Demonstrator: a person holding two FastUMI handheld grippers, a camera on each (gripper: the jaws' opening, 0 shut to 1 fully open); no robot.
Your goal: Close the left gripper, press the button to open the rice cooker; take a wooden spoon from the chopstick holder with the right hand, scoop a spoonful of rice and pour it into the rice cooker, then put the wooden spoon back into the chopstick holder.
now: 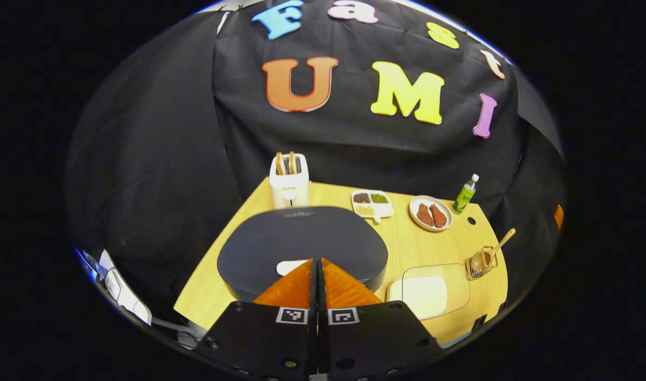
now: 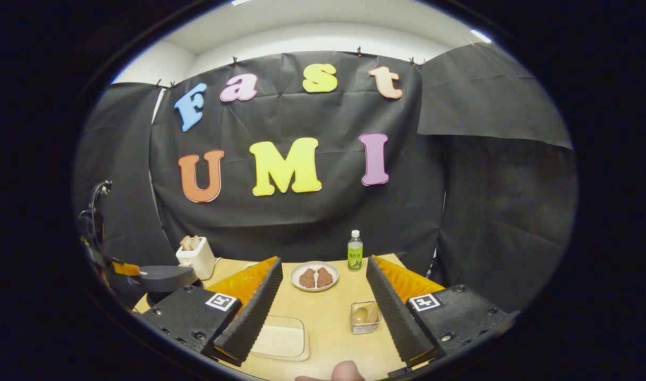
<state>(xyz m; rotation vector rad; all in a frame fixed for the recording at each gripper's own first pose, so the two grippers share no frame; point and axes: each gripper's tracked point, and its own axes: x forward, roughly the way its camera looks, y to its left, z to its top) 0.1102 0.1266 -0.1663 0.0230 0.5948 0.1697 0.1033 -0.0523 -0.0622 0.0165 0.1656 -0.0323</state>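
— Two grippers, two jobs. Why is the left gripper (image 1: pixel 317 260) pinched together like that?

— With its fingers pressed flat against each other it makes one blunt tip, which suits pushing. That tip sits right over the pale button (image 1: pixel 291 266) at the near edge of the rice cooker (image 1: pixel 302 248), whose dark lid is still down. I judge the press is about to happen or just starting; whether the tip touches the button I cannot tell.

— And the right gripper (image 2: pixel 320 296)?

— Its fingers stand wide apart with nothing between them, held back from the tabletop (image 2: pixel 328 328), waiting. I'd guess it stays spread so it can take the spoon handle once the lid is up.

— Where is the spoon?

— The wooden spoon (image 1: pixel 500 244) stands tilted in the wire chopstick holder (image 1: pixel 479 263), well to the right of the rice cooker, its handle leaning up and out, easy to pinch. A clear tray of white rice (image 1: pixel 426 293) lies between the rice cooker and that holder, so the scoop is a short swing.

— Anything else nearby?

— Behind the rice cooker, a toaster (image 1: pixel 289 180), a divided dish (image 1: pixel 372 202), a plate of meat (image 1: pixel 430 213) and a green bottle (image 1: pixel 466 193).
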